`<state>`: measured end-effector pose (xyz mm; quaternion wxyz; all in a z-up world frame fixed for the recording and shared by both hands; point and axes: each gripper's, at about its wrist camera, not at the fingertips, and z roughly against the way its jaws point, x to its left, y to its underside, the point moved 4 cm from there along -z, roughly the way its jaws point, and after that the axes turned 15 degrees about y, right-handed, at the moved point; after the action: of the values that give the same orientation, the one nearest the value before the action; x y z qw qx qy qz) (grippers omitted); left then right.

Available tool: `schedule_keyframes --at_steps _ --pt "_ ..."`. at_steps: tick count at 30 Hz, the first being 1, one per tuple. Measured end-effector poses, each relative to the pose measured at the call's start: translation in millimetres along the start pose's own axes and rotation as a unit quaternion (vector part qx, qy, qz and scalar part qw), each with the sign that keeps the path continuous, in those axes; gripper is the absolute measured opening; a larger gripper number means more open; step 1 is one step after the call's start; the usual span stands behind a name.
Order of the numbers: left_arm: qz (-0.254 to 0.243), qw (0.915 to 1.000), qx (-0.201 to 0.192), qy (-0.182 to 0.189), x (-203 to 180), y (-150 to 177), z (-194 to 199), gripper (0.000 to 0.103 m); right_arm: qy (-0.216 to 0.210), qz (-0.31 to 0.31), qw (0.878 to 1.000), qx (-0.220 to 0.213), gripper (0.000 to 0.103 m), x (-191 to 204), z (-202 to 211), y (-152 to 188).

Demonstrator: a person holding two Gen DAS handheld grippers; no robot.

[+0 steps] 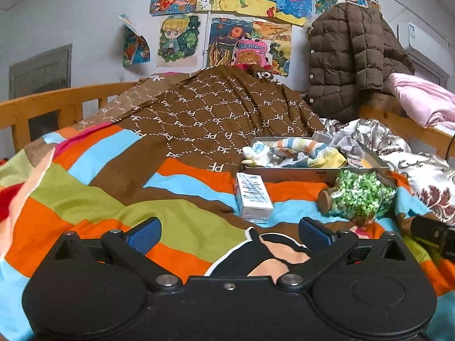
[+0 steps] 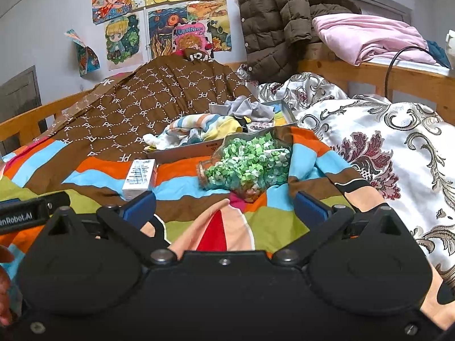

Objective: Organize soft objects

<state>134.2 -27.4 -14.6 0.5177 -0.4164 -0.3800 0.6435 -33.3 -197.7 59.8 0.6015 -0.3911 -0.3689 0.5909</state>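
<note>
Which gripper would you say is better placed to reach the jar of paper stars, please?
Probably the right gripper: the jar lies just ahead of its open fingers, while for the left gripper it sits off to the right.

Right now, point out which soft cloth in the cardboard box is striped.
The pastel-striped cloth at the cardboard box's front; the grey cloth behind it is plain.

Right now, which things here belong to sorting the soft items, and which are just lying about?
For the job:
striped cloth
grey cloth
shallow box holding them

Lying about:
white carton
jar of green paper stars
brown puffer jacket
</note>
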Motion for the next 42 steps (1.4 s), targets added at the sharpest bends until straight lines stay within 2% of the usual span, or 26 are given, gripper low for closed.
schedule_keyframes --at_steps 7,16,42 --pt "0.004 1.0000 -0.003 -0.003 -0.5 3.4 3.9 0.102 -0.002 0.000 1.000 0.007 0.102 4.7 3.5 2.0" --pt "-0.005 0.9998 0.002 0.019 -4.6 6.3 3.5 0.102 -0.004 0.004 1.000 0.016 0.102 8.8 2.3 6.6" --pt "-0.004 0.9998 0.004 0.021 -4.6 8.6 2.0 0.102 -0.005 0.007 1.000 0.018 0.102 2.4 -0.4 6.8"
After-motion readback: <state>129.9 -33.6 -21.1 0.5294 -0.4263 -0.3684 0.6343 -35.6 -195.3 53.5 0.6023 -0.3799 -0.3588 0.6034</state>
